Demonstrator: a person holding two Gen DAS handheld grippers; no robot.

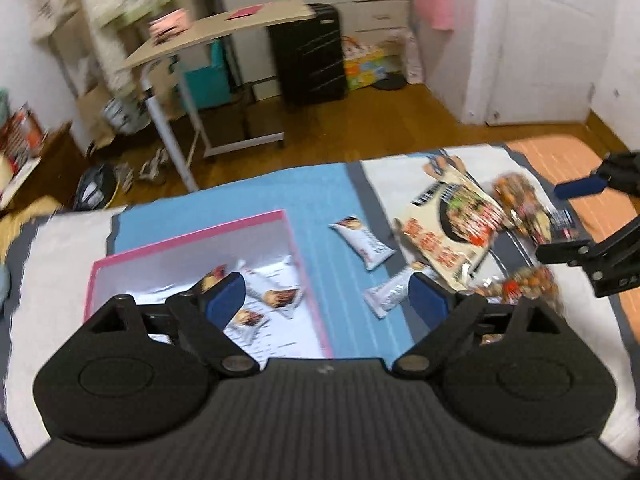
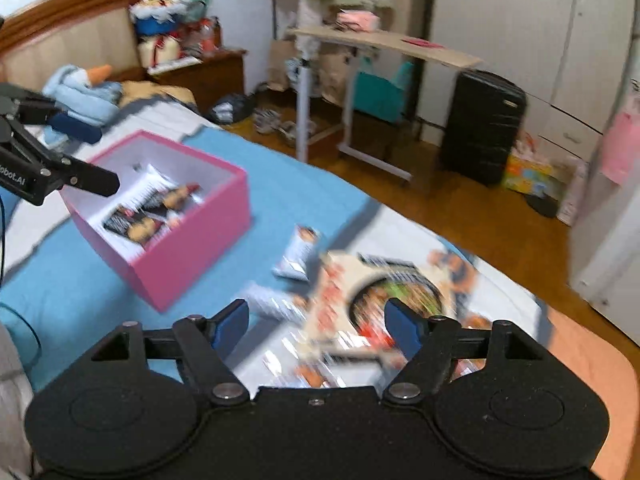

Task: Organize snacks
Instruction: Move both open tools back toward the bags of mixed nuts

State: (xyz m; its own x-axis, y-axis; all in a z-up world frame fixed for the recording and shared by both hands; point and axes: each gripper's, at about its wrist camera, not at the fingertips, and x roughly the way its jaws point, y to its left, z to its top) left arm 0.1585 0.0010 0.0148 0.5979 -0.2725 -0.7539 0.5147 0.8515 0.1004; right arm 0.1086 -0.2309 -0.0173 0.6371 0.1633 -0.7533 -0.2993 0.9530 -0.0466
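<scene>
On the bed, at the left of the left wrist view, we find the pink box (image 1: 188,240) open-topped and holding several small white snack packets (image 1: 280,296); the right wrist view confirms these packets lying inside it, though blur keeps us from a firm count. Our left gripper (image 1: 326,300) hangs over the box's right wall with its jaws spread wide and nothing between the blue pads (image 1: 226,298). Moving right, two white packets remain outside on the blue sheet: one packet (image 1: 362,242) lying apart from the box, and a second packet (image 1: 390,294) just behind the right-hand pad. Further right lies a large flat noodle bag (image 1: 452,228), with two clear bags of mixed snacks (image 1: 520,208) touching or overlapping its right edge; blur hides the exact contact. At the far right of that view our right gripper (image 1: 560,216) shows with jaws parted and empty, and its own camera places it above the noodle bag. We judge the task partly done: some small packets are boxed, while two loose packets and the larger bags are still to be put away. Whether the large bag fits the box we cannot tell.
</scene>
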